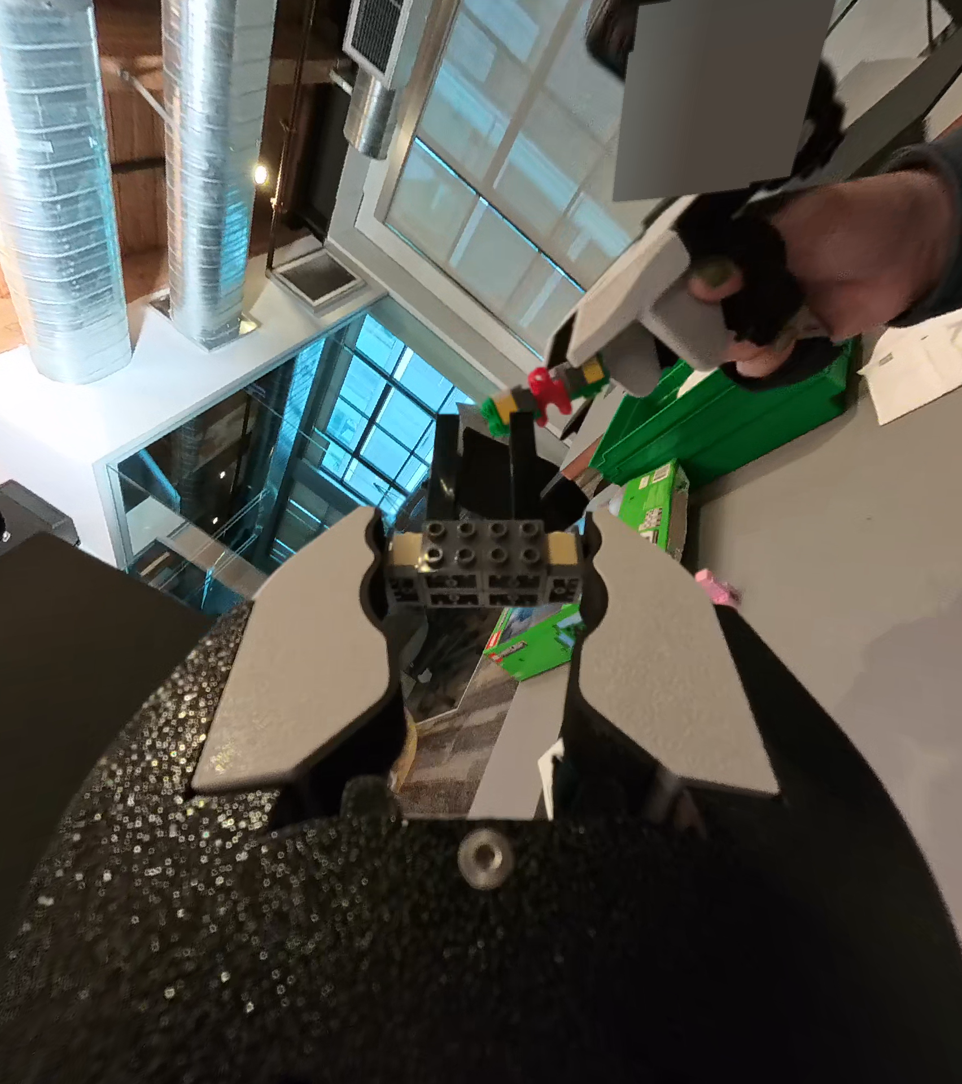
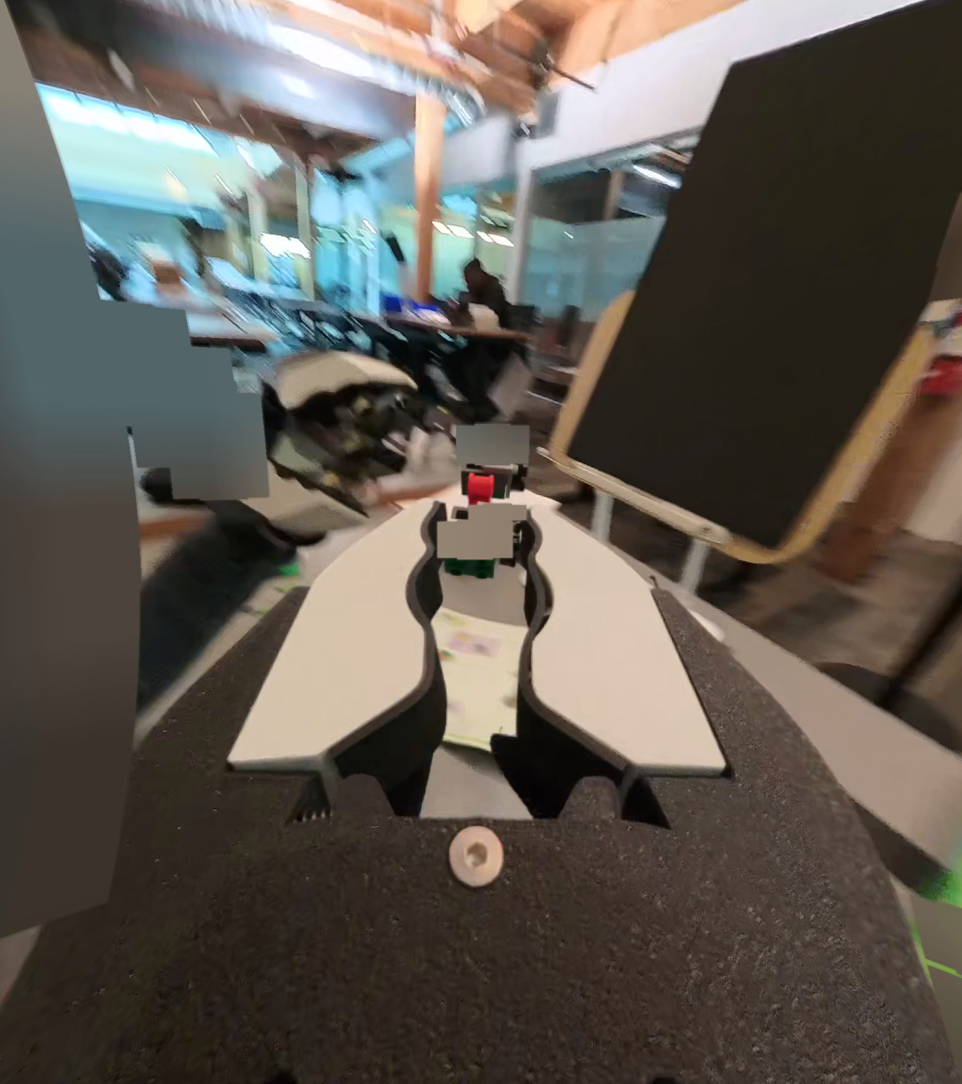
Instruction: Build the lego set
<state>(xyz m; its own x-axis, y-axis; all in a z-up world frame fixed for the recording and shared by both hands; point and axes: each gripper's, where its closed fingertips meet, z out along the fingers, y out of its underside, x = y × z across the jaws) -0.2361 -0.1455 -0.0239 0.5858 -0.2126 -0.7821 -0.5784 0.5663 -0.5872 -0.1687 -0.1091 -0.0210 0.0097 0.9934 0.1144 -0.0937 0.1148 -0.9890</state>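
In the left wrist view my left gripper [image 1: 481,563] is shut on a dark grey lego block assembly [image 1: 481,560] with studs on top and tan ends, held up in the air. The right gripper [image 1: 581,366] shows at the upper right, held by a gloved hand, shut on a small lego piece with red, green, yellow and grey parts [image 1: 543,393]. In the right wrist view my right gripper [image 2: 481,528] grips that same small piece [image 2: 478,487], its red part sticking out past the fingertips. The left gripper [image 2: 338,446] shows blurred at the left.
A grey table [image 1: 848,586] lies at the right, with a green bin [image 1: 725,428], green lego boxes [image 1: 657,504] [image 1: 531,642], a pink piece [image 1: 716,586] and white papers [image 1: 936,358]. An instruction sheet [image 2: 476,674] lies under my right gripper. A black panel [image 2: 760,322] stands at the right. One gripper's finger ends stand about 9 centimeters off the other's.
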